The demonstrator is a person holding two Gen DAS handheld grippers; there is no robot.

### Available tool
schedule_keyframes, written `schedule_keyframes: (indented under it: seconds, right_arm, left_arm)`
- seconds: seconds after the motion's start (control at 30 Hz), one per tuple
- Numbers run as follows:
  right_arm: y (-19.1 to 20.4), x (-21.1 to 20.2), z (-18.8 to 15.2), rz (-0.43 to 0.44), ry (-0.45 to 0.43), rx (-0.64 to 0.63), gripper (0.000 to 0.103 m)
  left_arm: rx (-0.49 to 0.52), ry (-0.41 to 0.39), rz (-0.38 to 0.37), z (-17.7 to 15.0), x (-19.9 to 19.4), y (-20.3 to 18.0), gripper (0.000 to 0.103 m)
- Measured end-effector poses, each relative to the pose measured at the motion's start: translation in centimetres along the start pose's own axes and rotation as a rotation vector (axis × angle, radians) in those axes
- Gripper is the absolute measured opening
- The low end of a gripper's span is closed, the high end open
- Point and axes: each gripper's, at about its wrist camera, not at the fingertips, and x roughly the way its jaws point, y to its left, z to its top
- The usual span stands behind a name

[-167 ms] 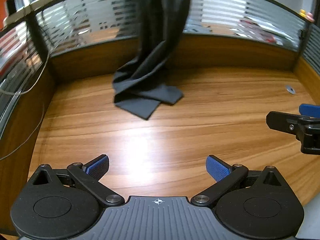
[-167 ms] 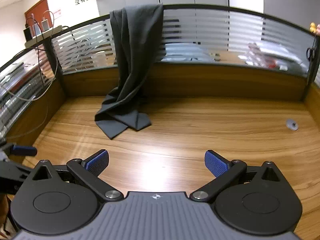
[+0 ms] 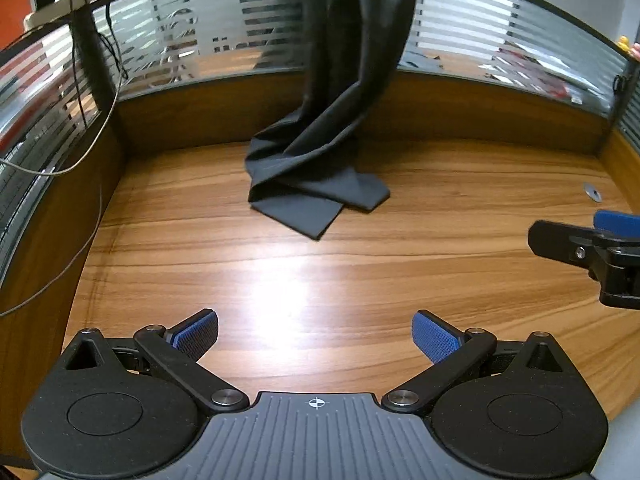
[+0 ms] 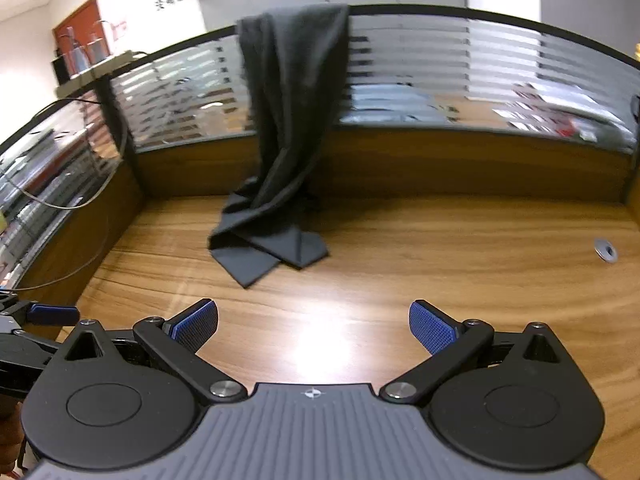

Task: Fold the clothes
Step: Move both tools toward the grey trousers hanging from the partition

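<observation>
The cloth [image 4: 292,120] is a dark grey garment hung over the top rail of the partition [image 4: 480,80], most of it dropping down the striped glass and the wood panel below, its lower end piled on the desk [image 4: 400,280] at the partition's foot in a few loose overlapping flaps. It looks to me thin and limp, light enough for one gripper, with no stiffness to hold a shape; the matte weave should give the ribbed blue pads good bite, so I judge slipping less of a worry than the fabric bunching or dragging on the rail. The best hold, I think, is the flat corner [image 3: 316,224] that sticks out farthest from the partition, a single edge lying clear on the wood, with a second hold on the neighbouring flap or higher up the hanging length so the weight comes off the rail evenly. What kind of garment it is I cannot tell. Out from the partition, over bare desk, my left gripper [image 3: 316,336] has its fingers spread wide and holds nothing; my right gripper [image 4: 314,330] beside it is just as wide and just as empty. Both are well short of the cloth. A small metal grommet [image 4: 605,250] sits in the desk far off to the right.
</observation>
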Motion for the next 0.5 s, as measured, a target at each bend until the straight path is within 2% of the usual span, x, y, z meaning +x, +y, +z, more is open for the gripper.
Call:
schedule_keyframes:
  seconds: [0.17, 0.33, 0.4, 0.5]
  right_arm:
    - [1.4, 0.9, 0.8, -0.026, 0.009, -0.03, 0.102]
    - [2.8, 1.7, 1.6, -0.052, 0.018, -0.06, 0.102]
    - [1.0, 1.8, 1.7, 0.005, 0.024, -0.049, 0.102]
    - [2.4, 2.3, 1.8, 0.01, 0.028, -0.054, 0.102]
  left_arm:
    - [-0.043, 0.057, -0.002, 2.9, 1.8, 4.5, 0.103]
    - [-0.024, 0.051, 0.017, 5.9, 4.6, 8.2, 0.103]
    - [-0.024, 0.057, 0.02, 7.1, 5.6, 9.4, 0.103]
    - [-0.009, 0.059, 0.013, 7.7, 5.7, 9.7, 0.103]
